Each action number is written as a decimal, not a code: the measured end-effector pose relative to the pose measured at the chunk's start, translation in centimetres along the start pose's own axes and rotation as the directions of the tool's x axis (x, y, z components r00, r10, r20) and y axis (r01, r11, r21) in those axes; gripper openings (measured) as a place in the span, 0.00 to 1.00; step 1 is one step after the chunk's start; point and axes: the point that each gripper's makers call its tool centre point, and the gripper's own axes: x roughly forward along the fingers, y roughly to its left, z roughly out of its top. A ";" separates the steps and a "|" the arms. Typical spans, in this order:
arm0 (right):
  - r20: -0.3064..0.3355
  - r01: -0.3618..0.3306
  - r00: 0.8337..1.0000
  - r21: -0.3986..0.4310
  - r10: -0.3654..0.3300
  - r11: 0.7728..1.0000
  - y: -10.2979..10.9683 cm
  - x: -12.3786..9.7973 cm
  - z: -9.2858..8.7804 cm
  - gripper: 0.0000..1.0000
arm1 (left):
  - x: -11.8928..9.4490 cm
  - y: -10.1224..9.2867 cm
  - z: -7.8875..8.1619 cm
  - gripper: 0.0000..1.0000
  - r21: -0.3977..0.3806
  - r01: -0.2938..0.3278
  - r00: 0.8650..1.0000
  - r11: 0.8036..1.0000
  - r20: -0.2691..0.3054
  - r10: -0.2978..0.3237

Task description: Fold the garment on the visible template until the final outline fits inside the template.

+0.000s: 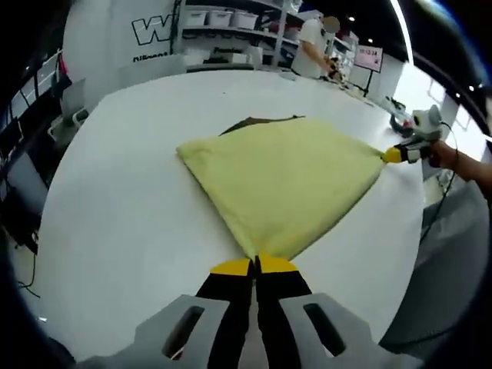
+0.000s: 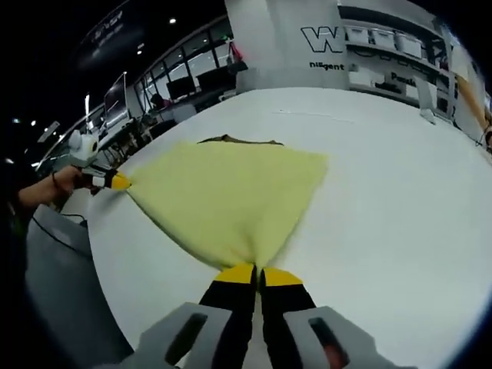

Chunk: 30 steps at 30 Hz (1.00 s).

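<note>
While the yellow garment [image 1: 284,181] lies stretched over the white table [image 1: 115,192], the left gripper view shows the left gripper [image 1: 254,267] clamped on its near corner, jaws pressed together with cloth pinched between the yellow tips. Across the cloth, the right gripper [image 1: 393,154] pinches the far right corner, carried by a person's hand [image 1: 446,156]. Holding two corners apart seems meant to keep the edge taut, so that a fold would fall straight. A dark strip, likely the template [image 1: 257,121], peeks from under the far edge; most of it is covered.

In the right gripper view, the right gripper [image 2: 256,271] is closed on its own corner of the garment [image 2: 231,192], and the left gripper [image 2: 115,181] grips the opposite corner at the table's [image 2: 400,192] near edge. The template [image 2: 238,140] again shows as a thin dark strip beyond the cloth. Shelves [image 2: 384,38] with bins stand behind.
</note>
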 end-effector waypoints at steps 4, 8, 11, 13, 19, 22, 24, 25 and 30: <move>0.104 0.075 0.992 0.005 -0.075 0.997 -0.8 -1.2 2.1 0.22 | -1.9 0.2 1.9 0.13 -0.058 -0.032 0.993 0.998 0.108 0.038; 0.113 0.119 0.986 0.068 -0.126 0.991 -1.9 -1.7 2.6 0.29 | -3.2 0.3 3.1 0.27 -0.073 -0.059 0.983 0.996 0.167 0.070; 0.173 0.174 0.966 0.119 -0.193 0.978 -2.7 -2.1 3.8 0.47 | -4.0 0.5 4.5 0.38 -0.102 -0.084 0.961 0.991 0.255 0.108; 0.174 0.171 0.966 0.128 -0.192 0.977 -2.5 -2.3 4.0 0.51 | -4.3 0.3 4.4 0.44 -0.118 -0.078 0.960 0.990 0.259 0.107; 0.178 0.196 0.959 0.142 -0.220 0.970 -2.7 -2.7 4.1 0.54 | -4.9 0.0 4.7 0.61 -0.115 -0.102 0.953 0.988 0.273 0.130; 0.174 0.203 0.958 0.149 -0.227 0.968 -2.4 -2.9 4.1 0.56 | -5.5 0.2 5.3 0.68 -0.126 -0.121 0.942 0.985 0.298 0.154; 0.164 0.228 0.952 0.186 -0.259 0.956 -2.7 -3.2 3.8 0.58 | -5.9 0.4 5.6 0.71 -0.136 -0.151 0.932 0.979 0.312 0.187; 0.147 0.248 0.949 0.204 -0.280 0.947 -2.8 -3.3 3.6 0.59 | -6.1 0.5 5.8 0.64 -0.135 -0.166 0.926 0.977 0.320 0.202; 0.134 0.292 0.937 0.208 -0.323 0.934 -2.4 -3.3 3.7 0.70 | -6.3 0.4 6.9 0.76 -0.199 -0.191 0.893 0.961 0.370 0.254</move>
